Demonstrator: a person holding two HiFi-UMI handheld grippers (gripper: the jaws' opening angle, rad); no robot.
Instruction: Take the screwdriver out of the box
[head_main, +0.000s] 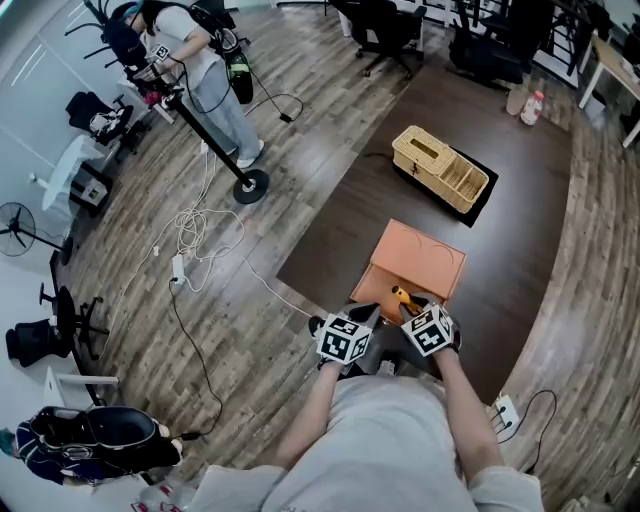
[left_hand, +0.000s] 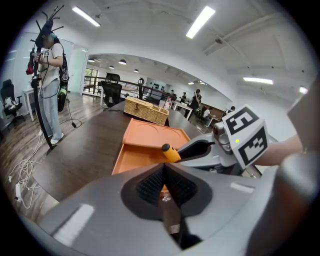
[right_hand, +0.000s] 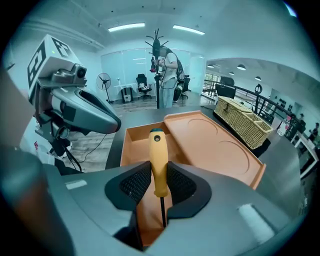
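Now the right hand-held gripper clamps the screwdriver (yellow handle, seemingly dark-capped, thin shaft); left hand-held gripper closed, empty.

Wood-plank floor, dark table, ceiling striplights

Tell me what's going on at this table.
A person holds a tool in each hand over an open orange box on the dark table. The right tool grips a yellow-handled screwdriver by its handle, above the box. The left tool is shut and empty beside it.
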